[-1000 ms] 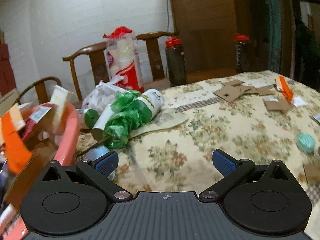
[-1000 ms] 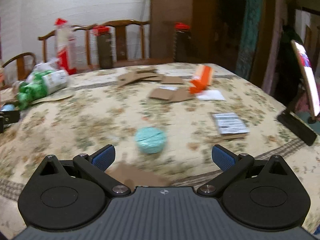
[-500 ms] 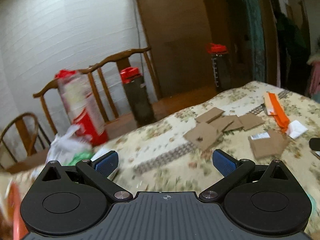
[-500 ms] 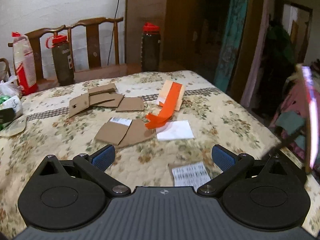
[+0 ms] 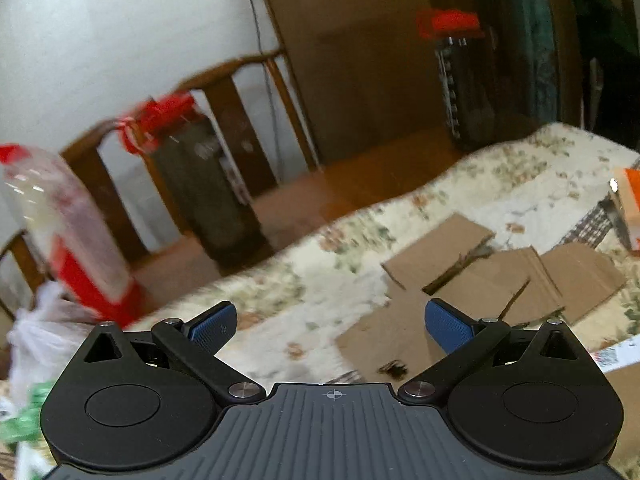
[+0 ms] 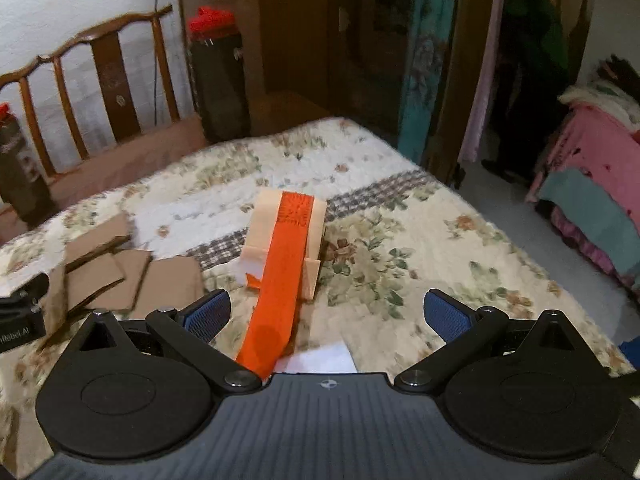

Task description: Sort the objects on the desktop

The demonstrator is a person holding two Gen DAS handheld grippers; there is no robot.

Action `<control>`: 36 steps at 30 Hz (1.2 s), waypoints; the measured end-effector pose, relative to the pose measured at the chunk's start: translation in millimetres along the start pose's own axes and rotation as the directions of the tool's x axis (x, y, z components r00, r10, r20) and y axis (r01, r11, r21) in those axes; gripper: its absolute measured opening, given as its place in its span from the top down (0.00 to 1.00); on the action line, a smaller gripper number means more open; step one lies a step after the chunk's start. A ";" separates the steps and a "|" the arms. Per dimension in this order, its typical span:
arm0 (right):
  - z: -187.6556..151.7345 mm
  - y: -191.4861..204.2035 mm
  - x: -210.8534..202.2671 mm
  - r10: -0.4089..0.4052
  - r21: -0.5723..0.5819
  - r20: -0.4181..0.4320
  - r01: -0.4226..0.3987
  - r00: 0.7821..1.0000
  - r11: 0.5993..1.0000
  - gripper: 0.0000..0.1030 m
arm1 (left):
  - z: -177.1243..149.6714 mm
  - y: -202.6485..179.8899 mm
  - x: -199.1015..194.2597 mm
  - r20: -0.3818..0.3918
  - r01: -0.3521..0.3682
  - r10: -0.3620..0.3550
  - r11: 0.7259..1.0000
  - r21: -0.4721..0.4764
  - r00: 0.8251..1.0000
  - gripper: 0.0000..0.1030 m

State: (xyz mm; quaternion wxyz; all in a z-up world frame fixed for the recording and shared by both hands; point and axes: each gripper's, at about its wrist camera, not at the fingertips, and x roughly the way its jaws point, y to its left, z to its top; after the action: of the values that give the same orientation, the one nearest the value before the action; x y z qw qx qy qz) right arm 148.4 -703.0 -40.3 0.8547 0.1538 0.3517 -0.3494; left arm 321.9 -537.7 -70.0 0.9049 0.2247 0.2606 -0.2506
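The left gripper (image 5: 328, 326) is spread wide, its blue pads (image 5: 211, 326) holding nothing and touching nothing; it hangs over the floral tablecloth (image 5: 500, 172) with flat cardboard pieces (image 5: 496, 276) just ahead of and under its right finger. The right gripper (image 6: 328, 316) is likewise wide open and empty, poised above an orange strip (image 6: 280, 284) that lies across a pale peach card (image 6: 262, 228) — the strip runs from the card back toward the gripper's left finger, but whether it touches a pad cannot be told. A white slip of paper (image 6: 324, 358) lies just beside the strip's near end.

Containers: two dark bottles with red caps stand on the bare wood at the far edge of the table, one by the chair (image 5: 208, 196) and one further right (image 5: 466, 88); their contents cannot be made out. A clear bag with a red base (image 5: 68, 240) stands left of them, blurred, with a white plastic bag (image 5: 36, 336) below it.

Only the left view shows those bags and a scrap of green plastic (image 5: 28, 416) at the lower left. Only the right view shows the whole orange strip, a pile of pink and teal cloth (image 6: 596, 196) off the table, and the left gripper's black body at the frame's left edge — the same cardboard lies beside it
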 end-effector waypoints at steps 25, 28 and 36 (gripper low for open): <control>-45.3 29.0 -8.5 0.165 -0.099 0.035 -0.161 0.986 0.982 0.76 | -52.8 16.7 -31.1 0.053 0.183 -0.179 0.980 -0.076 0.982 0.60; -53.5 26.9 -19.2 0.229 -0.066 0.032 -0.226 0.973 0.972 0.77 | -59.9 29.5 -51.5 0.083 0.173 -0.166 0.982 -0.076 0.983 0.82; -75.5 40.1 -59.1 0.384 -0.038 0.033 -0.383 0.923 0.923 0.77 | -91.2 57.9 -87.5 0.060 0.209 -0.203 0.970 -0.125 0.977 1.00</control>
State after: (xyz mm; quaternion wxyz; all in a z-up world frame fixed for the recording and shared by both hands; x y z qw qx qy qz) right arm 109.3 -607.3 -51.0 0.9157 0.1994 0.3030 -0.1731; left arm 257.6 -414.5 -72.5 0.8925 0.1309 0.2772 -0.3309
